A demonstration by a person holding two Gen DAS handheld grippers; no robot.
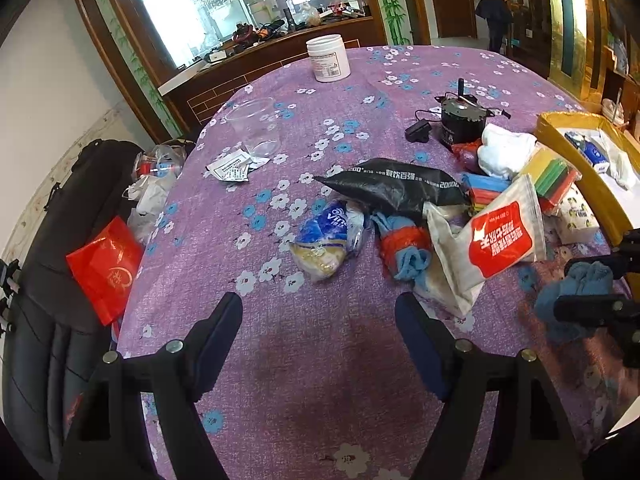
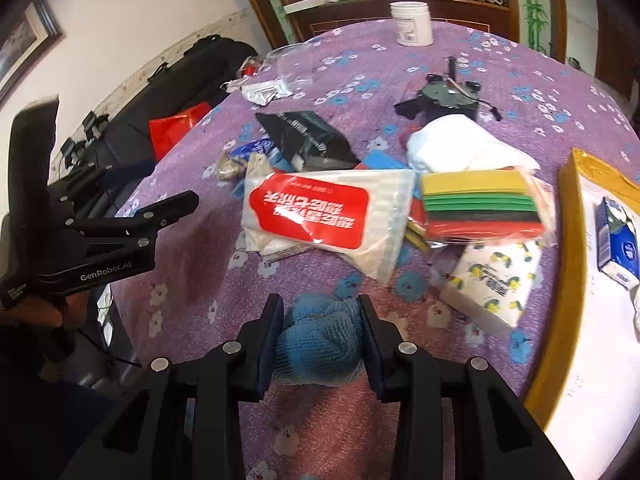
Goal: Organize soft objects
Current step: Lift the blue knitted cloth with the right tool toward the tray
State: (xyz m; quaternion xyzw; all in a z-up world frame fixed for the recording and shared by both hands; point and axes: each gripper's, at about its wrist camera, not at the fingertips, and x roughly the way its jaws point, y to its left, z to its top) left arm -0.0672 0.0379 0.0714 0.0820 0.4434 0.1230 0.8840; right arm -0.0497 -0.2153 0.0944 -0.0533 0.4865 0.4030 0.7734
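Observation:
My right gripper (image 2: 320, 320) is shut on a blue terry cloth (image 2: 320, 340) and holds it just above the purple flowered tablecloth (image 2: 192, 248); it also shows in the left wrist view (image 1: 576, 284). My left gripper (image 1: 318, 312) is open and empty over bare cloth. Ahead lie a red-labelled white pouch (image 1: 496, 240), a blue cloth in red wrap (image 1: 404, 248), a blue-white tissue pack (image 1: 328, 236), a black bag (image 1: 392, 188), a white cloth (image 1: 504, 148), coloured sponges (image 2: 480, 208) and a lemon-print tissue pack (image 2: 492, 284).
A yellow-rimmed box (image 2: 568, 240) stands at the right and holds a blue-white carton (image 2: 616, 244). A white jar (image 1: 328, 58), a clear cup (image 1: 256, 124) and a black device (image 1: 460, 120) stand further back. A dark chair with a red bag (image 1: 104, 264) is at the left.

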